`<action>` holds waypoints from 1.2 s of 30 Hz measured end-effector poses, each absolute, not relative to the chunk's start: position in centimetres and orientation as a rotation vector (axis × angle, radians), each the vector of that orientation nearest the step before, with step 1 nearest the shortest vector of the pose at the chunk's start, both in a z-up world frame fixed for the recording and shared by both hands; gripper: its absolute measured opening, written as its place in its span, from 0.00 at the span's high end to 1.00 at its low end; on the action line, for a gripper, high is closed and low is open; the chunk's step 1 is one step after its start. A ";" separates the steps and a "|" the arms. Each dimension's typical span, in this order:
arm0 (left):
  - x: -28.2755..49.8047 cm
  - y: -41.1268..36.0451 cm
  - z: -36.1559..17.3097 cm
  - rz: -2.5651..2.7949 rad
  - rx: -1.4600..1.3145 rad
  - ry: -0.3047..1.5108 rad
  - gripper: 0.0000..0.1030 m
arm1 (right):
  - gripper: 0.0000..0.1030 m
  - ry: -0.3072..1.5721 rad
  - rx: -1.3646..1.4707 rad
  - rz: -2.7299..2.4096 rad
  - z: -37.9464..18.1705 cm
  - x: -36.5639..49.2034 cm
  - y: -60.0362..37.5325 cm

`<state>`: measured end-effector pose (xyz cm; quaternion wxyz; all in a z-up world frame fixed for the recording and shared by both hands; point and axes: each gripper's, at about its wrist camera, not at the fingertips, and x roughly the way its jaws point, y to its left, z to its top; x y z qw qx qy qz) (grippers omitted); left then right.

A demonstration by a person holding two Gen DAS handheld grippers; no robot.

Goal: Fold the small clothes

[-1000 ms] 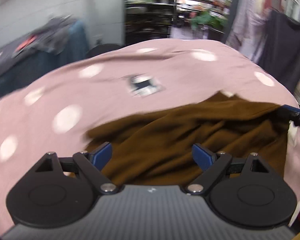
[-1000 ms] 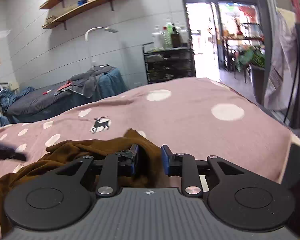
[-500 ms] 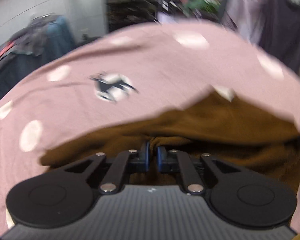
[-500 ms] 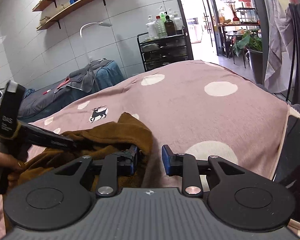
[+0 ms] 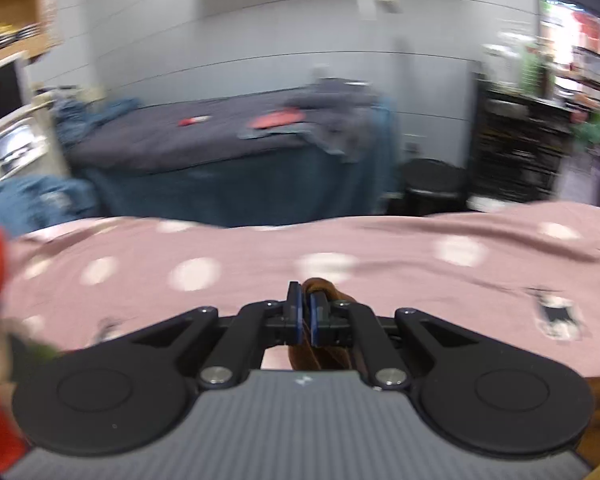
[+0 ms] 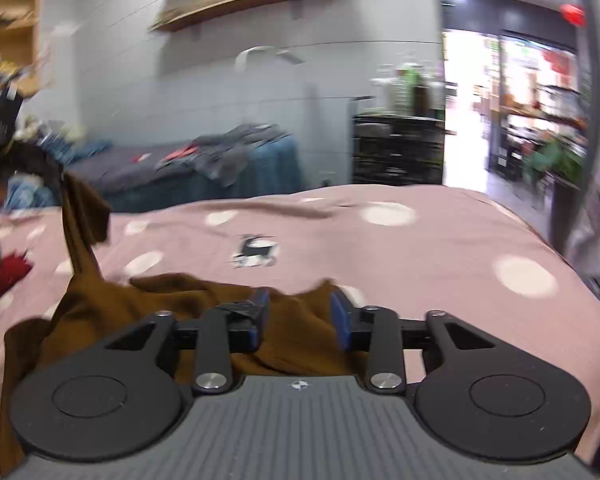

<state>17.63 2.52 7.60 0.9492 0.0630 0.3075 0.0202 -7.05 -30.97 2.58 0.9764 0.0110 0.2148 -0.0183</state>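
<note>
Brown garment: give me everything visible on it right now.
The brown garment is a soft, knit-looking cloth, plain dark brown, lying crumpled on the pink dotted bedspread. One corner is pulled up into a taut strip at the left, shut in the left gripper, where a small fold shows between the pads. Its near edge lies between the open fingers of the right gripper, whose jaws have just been opening.

Each gripper, left and right, has black linkage arms, silver screws, round black discs, blue finger pads and a ribbed grey body.
</note>
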 end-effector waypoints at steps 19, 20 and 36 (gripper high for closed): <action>11.9 -4.1 -0.4 -0.214 0.357 0.817 0.08 | 0.96 0.619 -0.147 0.008 -0.5 3.1 -26.6; 11.9 -4.6 -0.4 -0.231 0.360 0.817 0.07 | 0.96 0.576 -0.131 -0.028 0.2 2.3 -27.4; 17.6 -13.4 -2.4 -0.627 0.277 0.855 0.01 | 0.96 0.468 0.107 -0.587 4.9 -15.8 -45.9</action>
